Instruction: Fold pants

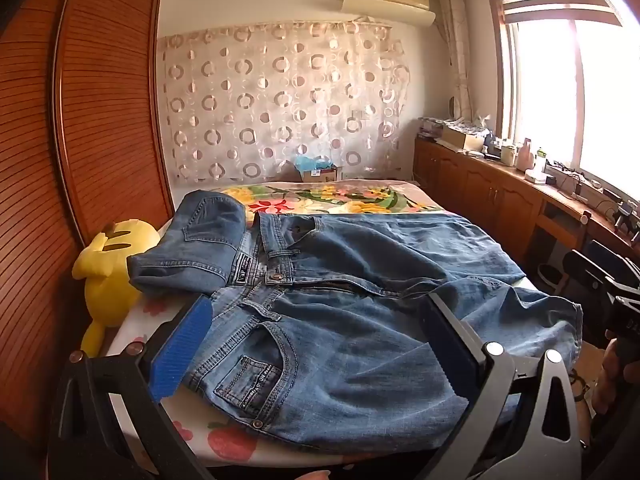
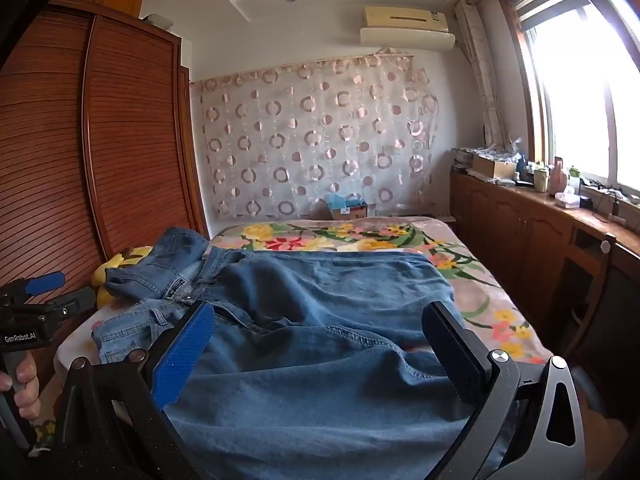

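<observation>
Blue-padded left tongs stand wide apart, gripping nothing, just above the jeans at the front pocket. Right tongs likewise gape over the legs, holding nothing. Spread across the bed, the jeans have their waistband toward 10 o'clock, one waist corner flopped over. At 9 o'clock a yellow plush toy sits beside the wardrobe.

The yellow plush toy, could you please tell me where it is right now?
The yellow plush toy lies at the bed's left edge, against the wooden wardrobe, beside the jeans' waistband.
</observation>
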{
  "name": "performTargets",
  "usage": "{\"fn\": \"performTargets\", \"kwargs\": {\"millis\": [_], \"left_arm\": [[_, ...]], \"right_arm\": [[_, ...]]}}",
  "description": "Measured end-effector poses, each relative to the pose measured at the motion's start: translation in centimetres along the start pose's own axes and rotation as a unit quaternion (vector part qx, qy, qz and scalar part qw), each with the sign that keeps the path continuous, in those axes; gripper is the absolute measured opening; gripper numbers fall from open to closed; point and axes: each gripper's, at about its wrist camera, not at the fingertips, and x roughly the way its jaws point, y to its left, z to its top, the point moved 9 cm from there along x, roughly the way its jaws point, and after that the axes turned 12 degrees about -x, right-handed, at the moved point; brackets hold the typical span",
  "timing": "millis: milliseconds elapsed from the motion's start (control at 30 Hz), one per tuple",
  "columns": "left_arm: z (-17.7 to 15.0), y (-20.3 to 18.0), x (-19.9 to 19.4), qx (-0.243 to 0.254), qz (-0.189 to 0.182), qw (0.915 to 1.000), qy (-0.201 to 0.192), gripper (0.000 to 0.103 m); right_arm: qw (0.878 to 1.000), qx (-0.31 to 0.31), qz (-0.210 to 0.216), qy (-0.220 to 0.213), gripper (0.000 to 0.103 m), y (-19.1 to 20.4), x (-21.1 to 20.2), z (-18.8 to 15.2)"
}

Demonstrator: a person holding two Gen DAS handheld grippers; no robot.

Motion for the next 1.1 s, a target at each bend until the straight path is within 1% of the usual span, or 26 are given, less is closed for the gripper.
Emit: {"fn": "performTargets", "kwargs": {"millis": [433,1100], "left_arm": [[-0.06,0.01,0.01,0.002,0.001,1.0000,0.004,0.103],[0.03,0.07,0.10,0.003,0.001,1.0000,0.000,0.103]], "right_arm": [[1.000,0.001,0.003,0.003,0.103,0.52,-0.19,-0.22],[1.000,0.004,0.001,0.000,0.103,0.02,-0.31,-0.21]]}}
